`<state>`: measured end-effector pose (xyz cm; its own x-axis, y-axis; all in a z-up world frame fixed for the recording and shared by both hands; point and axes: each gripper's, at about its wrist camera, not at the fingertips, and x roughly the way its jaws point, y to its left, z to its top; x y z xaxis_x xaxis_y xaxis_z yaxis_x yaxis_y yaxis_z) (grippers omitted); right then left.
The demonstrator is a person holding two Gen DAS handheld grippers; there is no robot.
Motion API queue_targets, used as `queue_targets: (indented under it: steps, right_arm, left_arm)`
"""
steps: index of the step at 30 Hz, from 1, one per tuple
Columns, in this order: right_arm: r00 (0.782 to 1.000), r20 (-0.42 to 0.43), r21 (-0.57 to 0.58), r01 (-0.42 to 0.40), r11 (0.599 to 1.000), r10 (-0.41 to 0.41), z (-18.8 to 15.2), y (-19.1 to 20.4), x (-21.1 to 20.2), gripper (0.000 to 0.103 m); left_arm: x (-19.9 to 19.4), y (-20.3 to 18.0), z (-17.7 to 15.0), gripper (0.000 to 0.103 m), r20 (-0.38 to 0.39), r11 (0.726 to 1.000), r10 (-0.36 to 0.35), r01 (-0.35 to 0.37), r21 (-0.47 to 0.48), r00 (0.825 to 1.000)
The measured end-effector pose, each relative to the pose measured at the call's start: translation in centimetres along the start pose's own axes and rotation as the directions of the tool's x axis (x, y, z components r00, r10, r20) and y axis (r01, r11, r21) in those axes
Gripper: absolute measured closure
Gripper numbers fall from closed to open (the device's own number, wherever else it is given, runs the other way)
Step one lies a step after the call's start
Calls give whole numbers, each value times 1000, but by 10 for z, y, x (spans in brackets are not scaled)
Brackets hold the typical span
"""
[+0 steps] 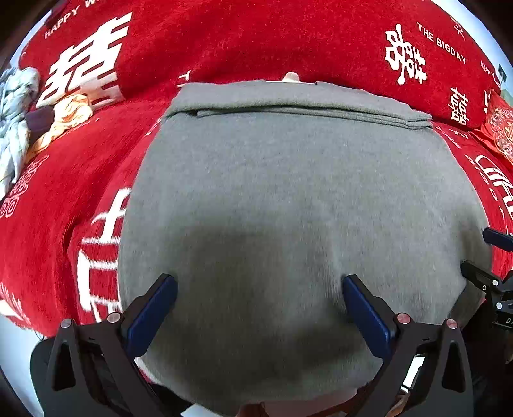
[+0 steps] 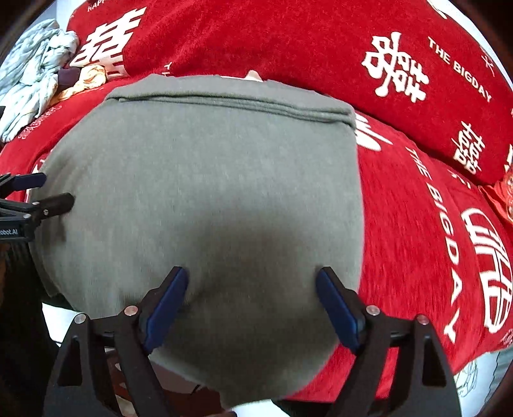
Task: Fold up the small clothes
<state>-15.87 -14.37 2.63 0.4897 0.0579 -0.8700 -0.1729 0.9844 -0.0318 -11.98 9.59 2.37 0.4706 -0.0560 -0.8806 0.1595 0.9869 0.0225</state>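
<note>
Both tools, left tool (image 1: 259, 288) and right tool (image 2: 251, 280), hang released over the grey garment (image 1: 288, 192); red blanket (image 2: 416, 224) lies bare at 3 o'clock.

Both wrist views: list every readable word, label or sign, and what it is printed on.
"THE BIGDAY": red cushion, white print.
"THE BIGDAY": red cover, running down beside the grey garment.
"HAPPY W...": cushion top edge, cut off.
Double-happiness characters: cushion and cover.
"...obot.AI": left tool, partly cut off.
Small white print elsewhere: too blurred.
Garment: none.
</note>
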Motion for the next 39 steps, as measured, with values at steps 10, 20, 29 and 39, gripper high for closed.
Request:
queue_targets:
  steps: [10,20,29,39]
  right_arm:
    - [999,-44,127,21,992,-16,-15,-12,-17,18]
    - [991,-130,293,1,956,39,-32,-22,-2,16]
    - [993,-99,350,-24,936,63,-46,-24,-4,16]
    - [993,-95,369,-26,929,65,-44,-22,-3,16]
  left_arm:
    - [-10,15,-13,0,-12,997,20,-21,-69,1000]
    - [-1,31,-30,0,-49,992,-27,21,-123,998]
    - [-9,48,-42,0,-33,979,-114,106,-173,993]
    - [1,87,-57,0,-33,899,-259,228,-375,965]
